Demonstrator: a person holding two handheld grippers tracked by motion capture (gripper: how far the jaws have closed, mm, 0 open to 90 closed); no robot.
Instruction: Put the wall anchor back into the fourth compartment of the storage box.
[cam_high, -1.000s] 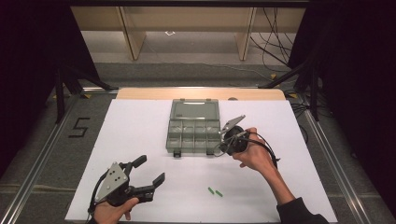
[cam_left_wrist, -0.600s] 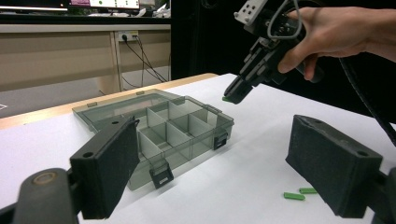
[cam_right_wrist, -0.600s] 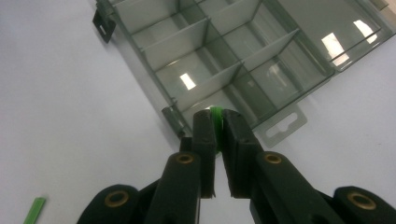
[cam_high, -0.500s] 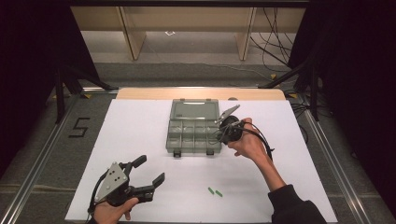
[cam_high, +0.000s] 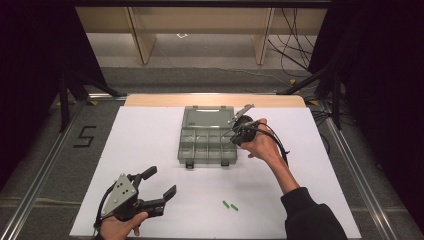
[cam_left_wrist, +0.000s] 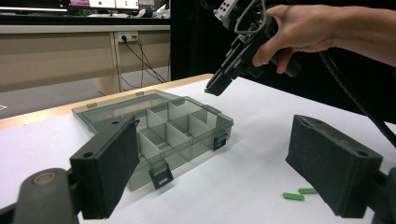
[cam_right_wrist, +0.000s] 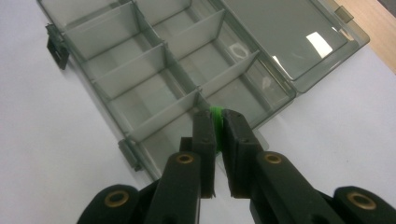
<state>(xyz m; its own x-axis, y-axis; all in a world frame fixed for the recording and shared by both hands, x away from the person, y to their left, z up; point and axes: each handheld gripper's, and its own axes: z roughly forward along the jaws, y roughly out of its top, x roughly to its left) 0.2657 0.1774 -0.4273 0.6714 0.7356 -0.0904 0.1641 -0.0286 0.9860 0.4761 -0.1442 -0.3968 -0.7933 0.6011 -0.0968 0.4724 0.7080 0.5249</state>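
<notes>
A clear grey compartment box (cam_high: 206, 142) (cam_left_wrist: 159, 123) (cam_right_wrist: 154, 79) lies open mid-table, its lid (cam_high: 208, 116) flat behind it. My right gripper (cam_high: 231, 134) (cam_left_wrist: 214, 88) (cam_right_wrist: 215, 117) hangs just above the box's right-hand compartments, shut on a small green piece (cam_right_wrist: 215, 114) (cam_left_wrist: 208, 92). Two more green pieces (cam_high: 230, 205) (cam_left_wrist: 298, 193) lie on the white table in front of the box. Near the table's front left, my left gripper (cam_high: 161, 181) (cam_left_wrist: 219, 140) is held open with nothing between its pads.
The white tabletop (cam_high: 150, 135) ends at a wooden strip (cam_high: 215, 100) along the far edge. Metal rails (cam_high: 45, 165) run down both sides. The right forearm (cam_high: 280, 170) reaches in over the table's right half.
The right gripper has moved away from the person, along the box's right side and over its compartments, still holding the green piece. The left gripper has stayed where it was.
</notes>
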